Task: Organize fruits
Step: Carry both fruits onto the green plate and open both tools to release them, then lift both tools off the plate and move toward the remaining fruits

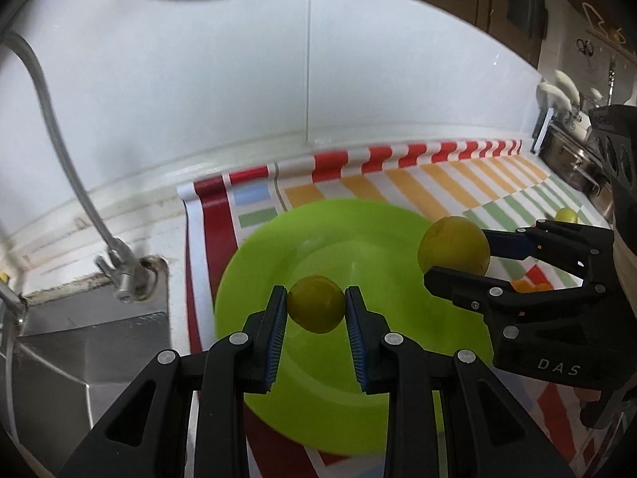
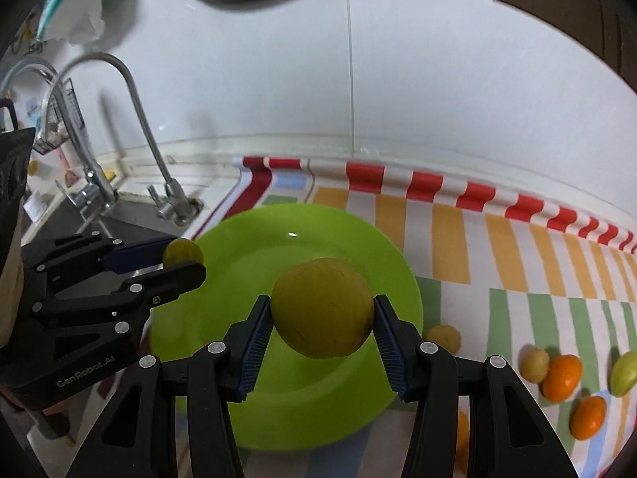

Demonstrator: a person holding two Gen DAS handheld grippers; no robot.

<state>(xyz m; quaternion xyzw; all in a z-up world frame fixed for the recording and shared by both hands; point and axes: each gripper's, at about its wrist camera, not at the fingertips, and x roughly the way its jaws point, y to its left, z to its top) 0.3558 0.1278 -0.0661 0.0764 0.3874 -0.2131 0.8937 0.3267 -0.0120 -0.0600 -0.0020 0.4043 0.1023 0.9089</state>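
Both grippers hover over the green plate, the left gripper pinching a small yellow-green fruit, the right gripper clamping a bigger one, and dropped together they might collide and roll off the rim onto the striped cloth.

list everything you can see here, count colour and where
plate: 1, lime green, on the striped cloth beside the sink
small fruit: 1, yellow-green, held over the plate
large fruit: 1, yellow-green, held over the plate
orange fruits: at least 2, on the cloth right of the plate
pale yellow fruits: 2, small, on the cloth by the oranges
green fruit: 1, far right edge
striped cloth: 1, red, orange, green and white, on the counter
taps: 2, metal, over the sink
left claw: shut on small fruit
right claw: shut on large fruit
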